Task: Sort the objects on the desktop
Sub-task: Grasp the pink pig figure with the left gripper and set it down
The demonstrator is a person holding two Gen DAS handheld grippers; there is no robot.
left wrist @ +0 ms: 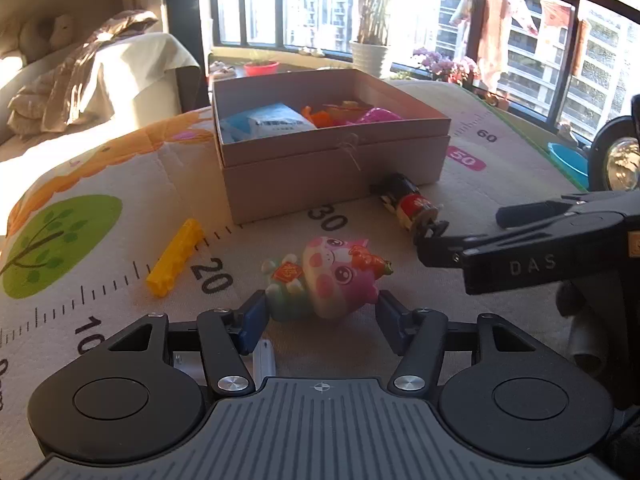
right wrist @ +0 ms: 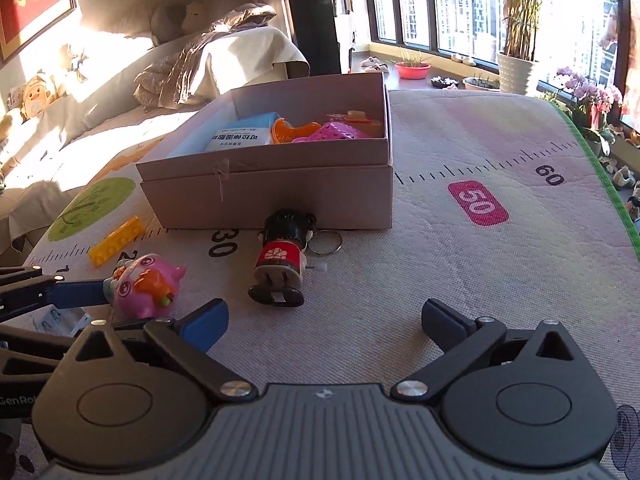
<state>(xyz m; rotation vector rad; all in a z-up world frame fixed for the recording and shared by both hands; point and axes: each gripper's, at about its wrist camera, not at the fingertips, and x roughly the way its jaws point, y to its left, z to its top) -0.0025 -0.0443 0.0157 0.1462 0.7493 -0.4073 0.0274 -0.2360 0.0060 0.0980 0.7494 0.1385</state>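
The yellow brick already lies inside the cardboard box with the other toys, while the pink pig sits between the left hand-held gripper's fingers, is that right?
Not quite: the yellow brick lies on the mat, outside the cardboard box, as the left wrist view shows. The pink pig does sit between the left hand-held gripper's fingers.

Play mat (right wrist: pixel 460 264) with printed ruler scale and green tree covered surface. Cardboard box (right wrist: pixel 276 196) sat mid-mat. Doll figure (right wrist: pixel 282 258) lay just before box, keyring touching. Yellow brick (right wrist: pixel 116 241) lay left, near pink pig toy (right wrist: pixel 146 286).
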